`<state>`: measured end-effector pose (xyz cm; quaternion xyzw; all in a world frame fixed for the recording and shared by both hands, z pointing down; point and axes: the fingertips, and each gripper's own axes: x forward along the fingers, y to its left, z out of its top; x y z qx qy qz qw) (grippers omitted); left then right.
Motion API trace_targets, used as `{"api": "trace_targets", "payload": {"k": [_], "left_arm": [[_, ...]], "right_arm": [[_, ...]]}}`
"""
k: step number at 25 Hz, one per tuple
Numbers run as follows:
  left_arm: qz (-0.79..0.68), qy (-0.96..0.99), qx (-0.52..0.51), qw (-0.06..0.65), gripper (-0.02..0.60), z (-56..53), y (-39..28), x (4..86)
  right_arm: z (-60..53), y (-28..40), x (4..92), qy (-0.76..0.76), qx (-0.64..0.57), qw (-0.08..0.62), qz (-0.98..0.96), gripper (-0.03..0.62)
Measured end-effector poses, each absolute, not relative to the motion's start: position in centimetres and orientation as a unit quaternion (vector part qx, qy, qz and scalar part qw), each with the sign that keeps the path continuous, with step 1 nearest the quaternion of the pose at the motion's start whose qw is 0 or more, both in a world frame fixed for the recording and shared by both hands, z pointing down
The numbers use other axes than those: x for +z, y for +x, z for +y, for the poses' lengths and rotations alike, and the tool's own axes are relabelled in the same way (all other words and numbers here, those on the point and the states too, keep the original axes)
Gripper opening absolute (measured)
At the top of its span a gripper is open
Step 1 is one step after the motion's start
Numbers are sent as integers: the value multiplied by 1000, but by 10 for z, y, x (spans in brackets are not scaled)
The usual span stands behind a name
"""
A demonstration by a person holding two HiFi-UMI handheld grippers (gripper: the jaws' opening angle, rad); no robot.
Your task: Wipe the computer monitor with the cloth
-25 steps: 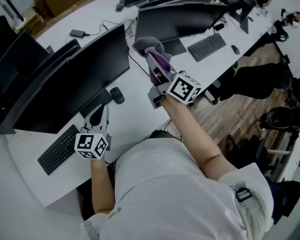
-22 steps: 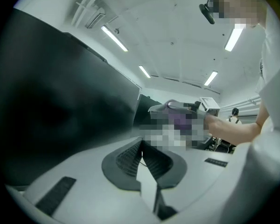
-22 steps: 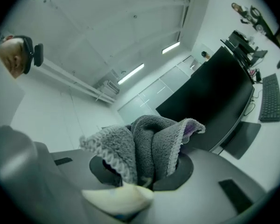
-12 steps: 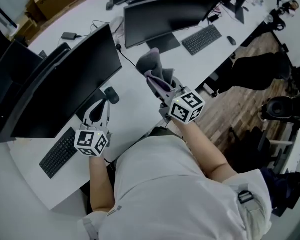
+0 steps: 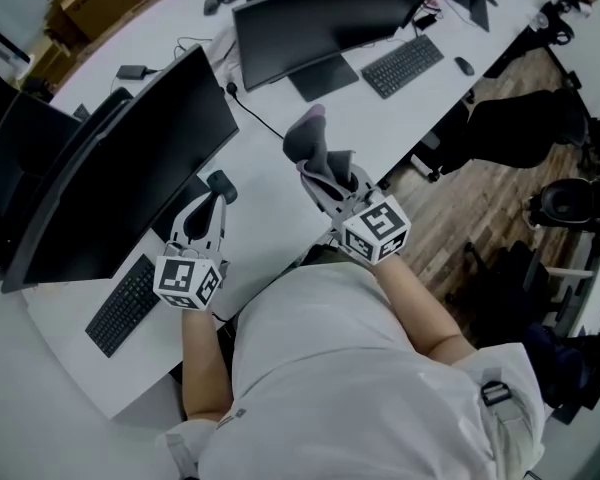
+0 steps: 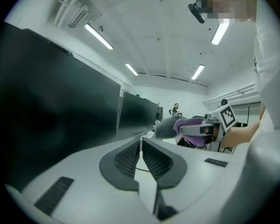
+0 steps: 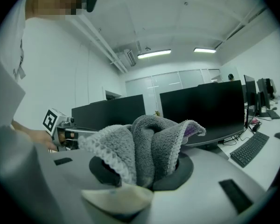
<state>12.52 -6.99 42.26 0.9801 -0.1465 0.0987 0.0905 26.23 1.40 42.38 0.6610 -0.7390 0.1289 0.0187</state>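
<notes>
Right claw [image 5: 327, 180] clenched on the grey cloth [image 7: 144, 146], bunched above the surface [image 5: 268, 213], apart from the monitor [image 5: 130, 183]. Left claw [image 6: 141, 158] closed, empty. Cloth judged soft, light, limp; the mid-bunch grip suits.

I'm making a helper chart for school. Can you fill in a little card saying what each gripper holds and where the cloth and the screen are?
left gripper: jaws together, holding nothing
right gripper: shut on the grey cloth
monitor: black, standing on the white desk, just ahead of the left gripper
grey cloth and monitor: apart, not touching
wiping: not happening right now
</notes>
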Motion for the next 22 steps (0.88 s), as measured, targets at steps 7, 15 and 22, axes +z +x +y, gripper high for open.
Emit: {"api": "trace_targets", "payload": {"k": [7,15,22], "left_arm": [[-141,981,106,80,2,-60,133,423],[-146,979,116,79,2,-54,133,430],[-153,978,120,80,2,-51,135,433]], "right_arm": [[24,256,432,653,113,51,-747,130],[26,257,438,643,113,54,-756,129],[25,264,438,641,115,46,-757,129]]}}
